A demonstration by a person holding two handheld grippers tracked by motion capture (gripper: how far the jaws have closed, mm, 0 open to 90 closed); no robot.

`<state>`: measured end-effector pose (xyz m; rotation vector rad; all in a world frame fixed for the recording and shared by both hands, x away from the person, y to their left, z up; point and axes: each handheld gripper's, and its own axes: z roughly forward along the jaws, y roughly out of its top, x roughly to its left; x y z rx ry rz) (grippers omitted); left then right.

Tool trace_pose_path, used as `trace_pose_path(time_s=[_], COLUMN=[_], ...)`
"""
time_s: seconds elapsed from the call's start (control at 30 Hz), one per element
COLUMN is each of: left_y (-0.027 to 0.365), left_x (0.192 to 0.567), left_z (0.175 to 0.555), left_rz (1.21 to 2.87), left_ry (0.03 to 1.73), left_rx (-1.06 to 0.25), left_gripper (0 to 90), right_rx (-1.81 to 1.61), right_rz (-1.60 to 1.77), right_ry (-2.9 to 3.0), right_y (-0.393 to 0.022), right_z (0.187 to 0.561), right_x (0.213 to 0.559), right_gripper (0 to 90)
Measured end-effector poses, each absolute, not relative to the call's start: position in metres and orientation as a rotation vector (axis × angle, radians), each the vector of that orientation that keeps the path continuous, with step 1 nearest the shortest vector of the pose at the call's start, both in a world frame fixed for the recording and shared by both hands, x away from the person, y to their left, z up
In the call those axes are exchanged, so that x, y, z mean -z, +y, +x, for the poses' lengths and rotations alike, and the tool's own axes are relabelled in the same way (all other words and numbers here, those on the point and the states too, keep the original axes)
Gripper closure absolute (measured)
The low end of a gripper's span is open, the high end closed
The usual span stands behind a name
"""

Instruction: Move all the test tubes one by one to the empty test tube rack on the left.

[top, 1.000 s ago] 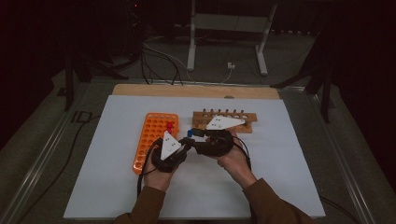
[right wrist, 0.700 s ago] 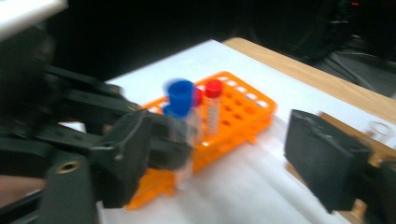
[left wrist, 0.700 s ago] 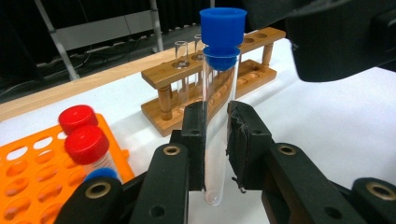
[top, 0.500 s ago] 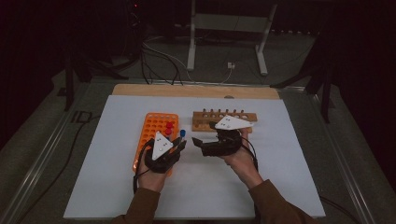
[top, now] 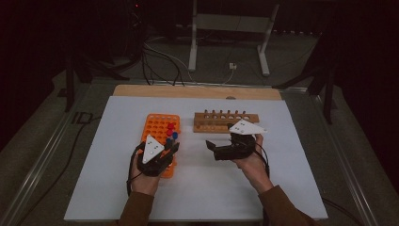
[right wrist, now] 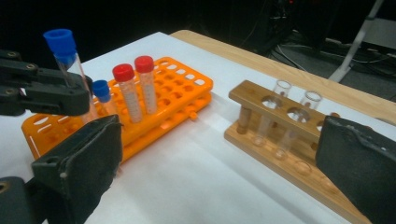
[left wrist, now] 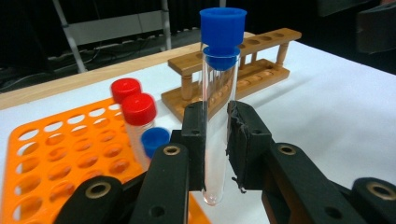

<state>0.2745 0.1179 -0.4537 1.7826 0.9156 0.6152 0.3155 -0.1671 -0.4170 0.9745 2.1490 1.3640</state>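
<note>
The left claw grips a blue-capped tube over the orange rack, not yet seated; the right claw has just opened wide, empty.

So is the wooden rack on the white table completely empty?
No, the wooden tube rack already holds two clear uncapped glass tubes standing in neighbouring holes at its far end.

High view: above, looking forward-down on worktop. Gripper views: low, close along jaws; both share orange rack, wooden rack.
</note>
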Motion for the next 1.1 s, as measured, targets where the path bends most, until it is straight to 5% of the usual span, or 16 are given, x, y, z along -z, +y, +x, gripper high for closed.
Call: trace_pose_path(time_s=[1.1], left_y=[0.127], left_x=[0.485], left_z=[0.279], left_rz=[1.905], left_ry=[1.063], left_rx=[-0.593], left_gripper=[78.2], right_rx=[-1.384], right_rz=[1.018], right_ry=[2.133], right_y=[-0.183], right_z=[0.313], right_x=[0.429], right_gripper=[0.8])
